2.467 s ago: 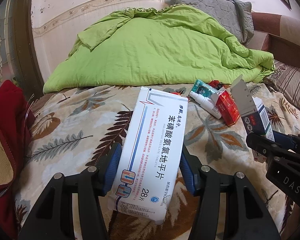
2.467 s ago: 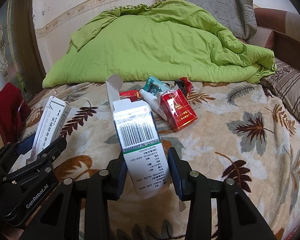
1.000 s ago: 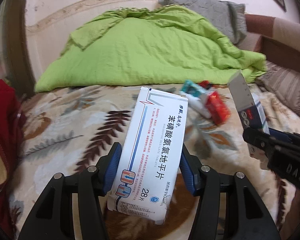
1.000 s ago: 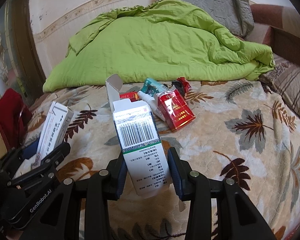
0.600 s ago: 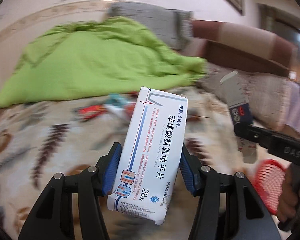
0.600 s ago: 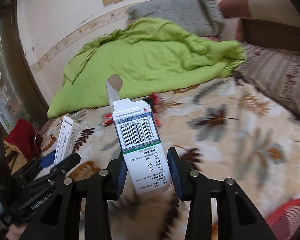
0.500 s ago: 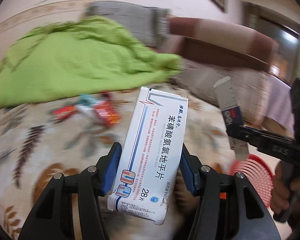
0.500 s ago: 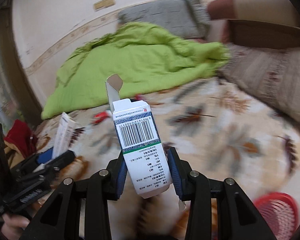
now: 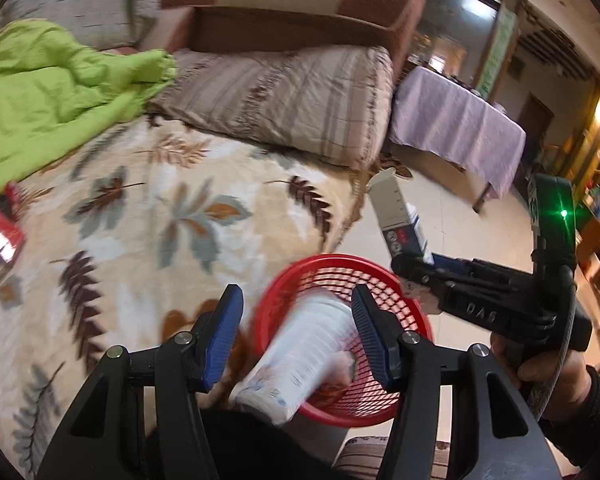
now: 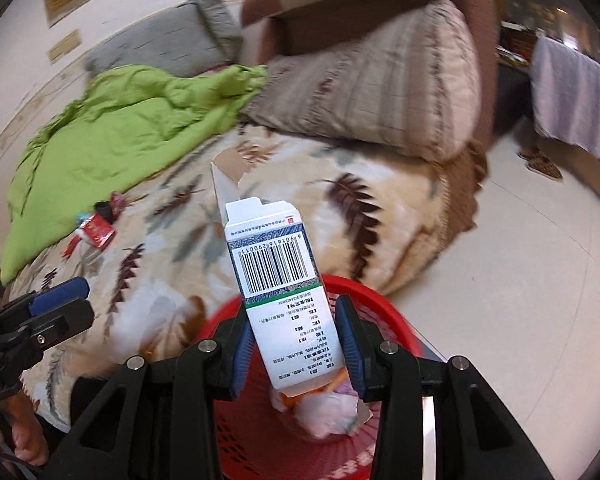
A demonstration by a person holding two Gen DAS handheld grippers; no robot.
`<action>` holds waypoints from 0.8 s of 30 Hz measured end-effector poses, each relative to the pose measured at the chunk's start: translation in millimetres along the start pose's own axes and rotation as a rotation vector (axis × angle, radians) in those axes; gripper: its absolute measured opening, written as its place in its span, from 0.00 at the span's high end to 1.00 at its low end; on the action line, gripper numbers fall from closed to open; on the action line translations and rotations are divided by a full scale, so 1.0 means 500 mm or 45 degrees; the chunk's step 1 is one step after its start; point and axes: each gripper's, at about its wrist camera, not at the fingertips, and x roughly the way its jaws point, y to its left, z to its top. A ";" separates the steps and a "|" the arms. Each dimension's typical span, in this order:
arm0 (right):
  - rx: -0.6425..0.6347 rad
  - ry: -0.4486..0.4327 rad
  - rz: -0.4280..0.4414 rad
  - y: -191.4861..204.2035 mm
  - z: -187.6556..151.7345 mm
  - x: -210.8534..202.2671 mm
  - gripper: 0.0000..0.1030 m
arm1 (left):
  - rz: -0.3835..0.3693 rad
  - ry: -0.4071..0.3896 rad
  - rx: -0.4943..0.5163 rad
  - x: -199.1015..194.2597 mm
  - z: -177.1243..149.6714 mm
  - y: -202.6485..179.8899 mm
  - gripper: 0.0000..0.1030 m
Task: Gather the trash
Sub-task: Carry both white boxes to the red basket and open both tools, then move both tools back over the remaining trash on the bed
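Note:
My left gripper (image 9: 296,332) is open above a red mesh basket (image 9: 384,276) on the floor. The white medicine box (image 9: 300,360) is blurred between its fingers, tilted and dropping into the basket. My right gripper (image 10: 296,340) is shut on an opened white box with a barcode (image 10: 278,276) and holds it over the same red basket (image 10: 364,296). That gripper also shows at the right of the left wrist view (image 9: 416,268). More trash, a red packet (image 10: 98,232) among it, lies on the leaf-patterned bed.
A green quilt (image 10: 112,136) and a striped pillow (image 10: 380,88) lie on the bed (image 9: 148,208). A brown headboard (image 9: 300,4) stands behind. A cloth-covered table (image 9: 456,128) stands on the tiled floor (image 10: 540,280).
Both grippers swung right from the bed to the red basket. My left gripper opened and let go of the white medicine box. The right keeps its box.

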 end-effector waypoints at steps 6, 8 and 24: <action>0.058 0.068 -0.060 -0.052 -0.018 0.020 0.47 | -0.033 0.036 0.001 0.016 0.021 -0.010 0.41; 0.073 0.067 -0.076 -0.063 -0.020 0.021 0.47 | 0.018 0.004 0.008 -0.004 0.021 0.006 0.36; -0.185 0.043 0.225 0.167 0.013 0.068 0.47 | 0.462 -0.114 -0.214 -0.162 -0.040 0.265 0.30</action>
